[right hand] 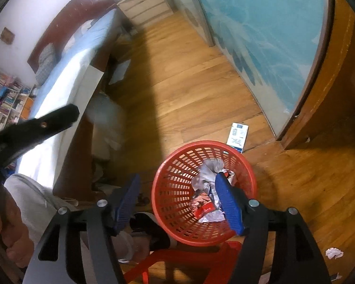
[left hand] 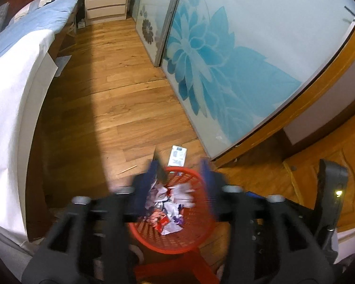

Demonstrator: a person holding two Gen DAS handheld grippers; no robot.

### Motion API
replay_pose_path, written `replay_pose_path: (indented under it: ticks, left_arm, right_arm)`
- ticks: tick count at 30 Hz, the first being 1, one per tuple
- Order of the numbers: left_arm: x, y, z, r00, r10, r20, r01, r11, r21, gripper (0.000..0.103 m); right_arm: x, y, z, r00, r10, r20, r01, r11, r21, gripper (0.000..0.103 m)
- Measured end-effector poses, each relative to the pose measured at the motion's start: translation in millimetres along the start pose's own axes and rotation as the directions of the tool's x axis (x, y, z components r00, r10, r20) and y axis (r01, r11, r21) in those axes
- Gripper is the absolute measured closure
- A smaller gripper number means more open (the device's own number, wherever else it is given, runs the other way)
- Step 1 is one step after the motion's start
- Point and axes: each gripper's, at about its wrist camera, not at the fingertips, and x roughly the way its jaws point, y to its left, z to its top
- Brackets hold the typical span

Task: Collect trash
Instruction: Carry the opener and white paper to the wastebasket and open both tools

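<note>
Two handheld grippers hover over a red mesh wastebasket that sits on a red stool on a wooden bedroom floor and already holds crumpled wrappers and paper. The left gripper, motion-blurred, and the right gripper both have their blue fingers spread apart and hold nothing, so a drop-off seems complete. Next comes another pickup, likely the white box just behind the basket, or the crumpled paper lying to the right.
</note>
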Motion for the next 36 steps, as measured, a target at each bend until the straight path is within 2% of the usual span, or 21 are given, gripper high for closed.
replay_pose_path:
  ticks: [24,36]
  left_arm:
    - [-13,13,-4,0.998,-0.030,0.055,0.033,0.998,-0.049,0.045]
    - [-34,28,-6,0.988,-0.049,0.148,0.067,0.991,-0.118,0.045]
  right_arm:
    - [10,33,8,1.000,-0.001,-0.006,0.001,1.000,-0.014,0.037]
    - [17,54,12,0.999,0.000,-0.036,-0.002,0.999,-0.051,0.037]
